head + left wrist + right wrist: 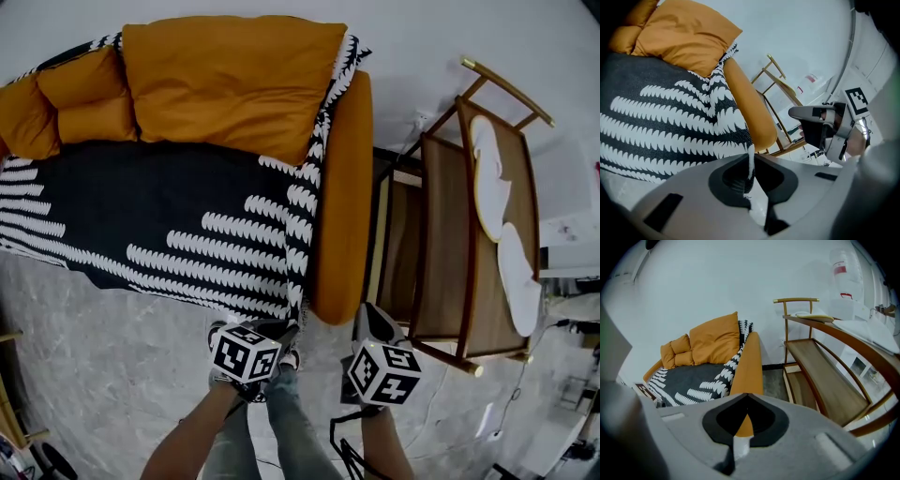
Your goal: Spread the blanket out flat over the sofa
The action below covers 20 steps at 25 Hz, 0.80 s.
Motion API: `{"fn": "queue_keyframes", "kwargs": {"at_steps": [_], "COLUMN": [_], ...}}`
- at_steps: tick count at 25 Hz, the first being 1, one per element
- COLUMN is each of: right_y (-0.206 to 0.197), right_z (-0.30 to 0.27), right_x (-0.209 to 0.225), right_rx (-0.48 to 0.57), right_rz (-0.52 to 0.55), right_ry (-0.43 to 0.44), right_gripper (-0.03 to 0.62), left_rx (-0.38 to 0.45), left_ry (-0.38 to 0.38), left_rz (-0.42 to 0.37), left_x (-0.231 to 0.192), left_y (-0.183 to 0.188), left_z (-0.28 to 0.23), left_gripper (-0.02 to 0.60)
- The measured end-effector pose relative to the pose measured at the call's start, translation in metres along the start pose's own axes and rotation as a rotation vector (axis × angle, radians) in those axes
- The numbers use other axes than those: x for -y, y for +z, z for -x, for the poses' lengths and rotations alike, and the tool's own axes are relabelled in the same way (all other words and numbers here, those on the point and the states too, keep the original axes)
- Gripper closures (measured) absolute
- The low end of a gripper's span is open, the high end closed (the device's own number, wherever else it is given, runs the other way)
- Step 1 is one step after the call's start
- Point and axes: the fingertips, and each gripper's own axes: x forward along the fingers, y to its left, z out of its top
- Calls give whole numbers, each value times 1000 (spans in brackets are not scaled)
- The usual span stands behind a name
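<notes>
The blanket point(169, 225) lies mostly flat over the sofa point(342, 187) seat, ahead of both grippers. Its near corner is pinched between the left gripper point(750, 165) fingers point(801, 185) and probably needs a last tug and release. The right gripper point(747, 404), just beside, is clenched on nothing.

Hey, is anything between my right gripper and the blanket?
Nothing visible. The right gripper hangs off the front end of the sofa armrest; the blanket corner pinched by the left gripper lies just beside it.
</notes>
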Motion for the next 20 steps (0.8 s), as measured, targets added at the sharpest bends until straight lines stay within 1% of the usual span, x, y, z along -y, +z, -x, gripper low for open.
{"fn": "queue_keyframes", "kwargs": {"at_steps": [9,15,20], "right_y": [0,-6,-8], "right_z": [-6,-4,-4], "right_x": [5,8,10], "right_rx": [-3,-12,-17], "right_rz": [0,-8,-16], "right_ry": [-5,-16,-18], "right_gripper": [589,589,589], "left_rx": [-17,3,5], "left_ry": [-34,-91,-100], "left_rz": [-10,-13,-2], "left_x": [7,15,19], "left_y": [-7,-7,-6], "left_z": [-20,-23,-28], "left_gripper": [555,545,543]}}
